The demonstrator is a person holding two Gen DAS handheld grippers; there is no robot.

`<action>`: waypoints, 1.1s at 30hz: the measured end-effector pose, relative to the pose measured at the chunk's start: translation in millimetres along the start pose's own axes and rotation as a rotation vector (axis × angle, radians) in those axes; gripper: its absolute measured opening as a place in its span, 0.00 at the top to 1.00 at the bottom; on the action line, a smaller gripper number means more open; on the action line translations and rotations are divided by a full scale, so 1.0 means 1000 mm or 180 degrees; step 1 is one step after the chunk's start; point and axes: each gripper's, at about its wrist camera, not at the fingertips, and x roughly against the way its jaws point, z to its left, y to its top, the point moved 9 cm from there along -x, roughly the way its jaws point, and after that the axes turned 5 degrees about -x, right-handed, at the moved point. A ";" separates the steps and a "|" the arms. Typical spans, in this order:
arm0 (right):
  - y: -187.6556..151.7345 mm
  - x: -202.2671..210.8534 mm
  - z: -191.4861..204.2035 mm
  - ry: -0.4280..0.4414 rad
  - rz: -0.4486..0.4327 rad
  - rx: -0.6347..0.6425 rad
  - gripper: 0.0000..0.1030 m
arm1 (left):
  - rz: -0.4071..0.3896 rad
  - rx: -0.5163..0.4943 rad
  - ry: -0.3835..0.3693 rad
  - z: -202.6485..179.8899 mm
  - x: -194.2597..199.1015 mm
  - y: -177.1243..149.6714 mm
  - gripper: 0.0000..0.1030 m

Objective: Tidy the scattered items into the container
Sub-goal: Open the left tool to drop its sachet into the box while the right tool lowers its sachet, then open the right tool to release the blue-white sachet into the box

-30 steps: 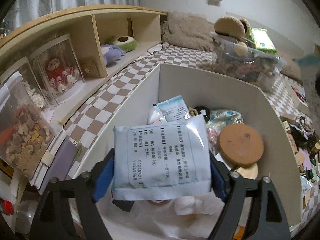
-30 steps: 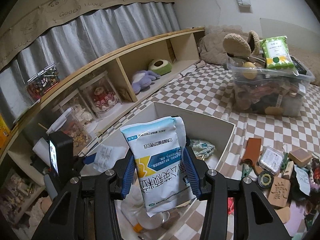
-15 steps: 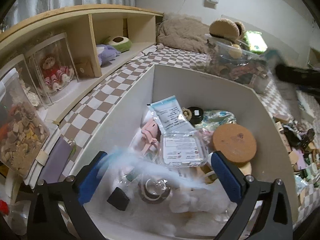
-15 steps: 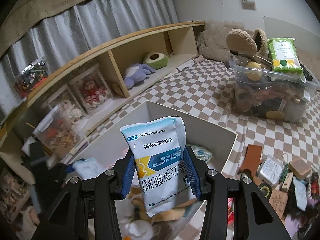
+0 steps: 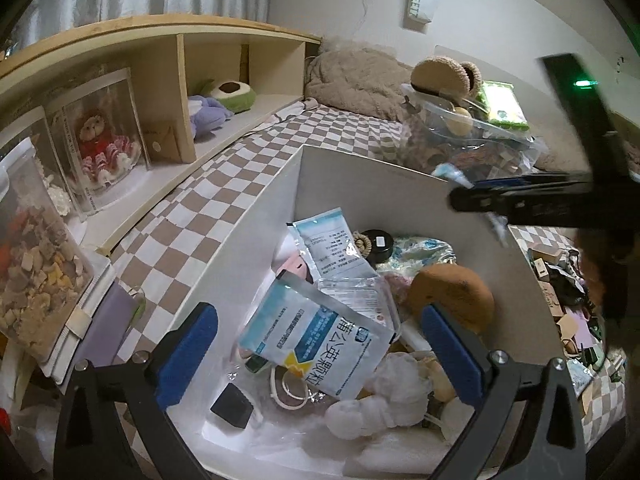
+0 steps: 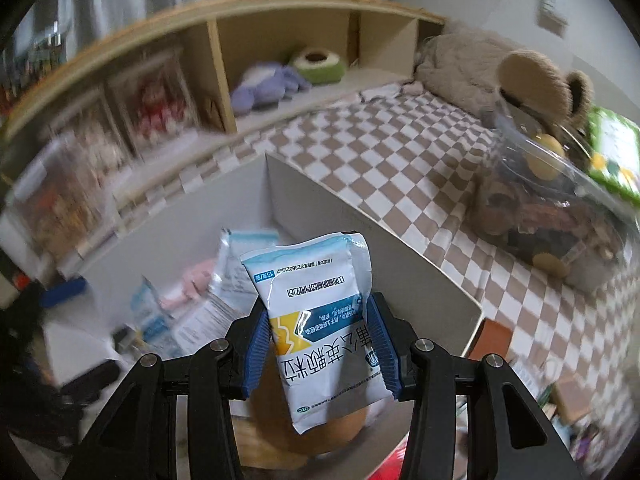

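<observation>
Above the white container (image 5: 256, 236), the left hand-held gripper (image 5: 320, 352) is spread wide with nothing held; a blue-and-white sachet (image 5: 316, 348) lies inside the container. A second sachet (image 6: 320, 320) is clamped by the right hand-held gripper (image 6: 318, 344) above the container

In the right wrist view, the shelf (image 6: 120, 120) and the things on it are smeared by blur, so they cannot be made out. The bottom of the box (image 6: 380, 248) is partly hidden behind the packet (image 6: 320, 320). In the left wrist view, the right gripper (image 5: 520, 200) above the box is blurred and cut off at the picture's edge.
</observation>
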 end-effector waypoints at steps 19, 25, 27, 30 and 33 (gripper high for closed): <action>0.002 -0.025 -0.019 -0.0561 0.0192 0.0499 0.25 | -0.0071 0.0019 0.0051 0.003 0.002 0.002 0.00; -0.003 -0.025 -0.004 -0.0024 0.0363 0.0252 0.25 | -0.0087 0.0027 0.0060 0.003 0.004 0.003 0.00; -0.007 -0.030 0.005 0.0274 0.0533 0.0059 0.25 | -0.0098 0.0045 0.0078 0.003 0.005 0.003 0.00; -0.012 -0.040 0.016 0.0469 0.0758 -0.0093 0.25 | -0.0115 0.0049 0.0080 0.003 0.010 0.003 0.00; -0.019 -0.049 0.026 0.0652 0.0968 -0.0212 0.25 | -0.0152 0.0033 0.0076 0.003 0.015 0.004 0.00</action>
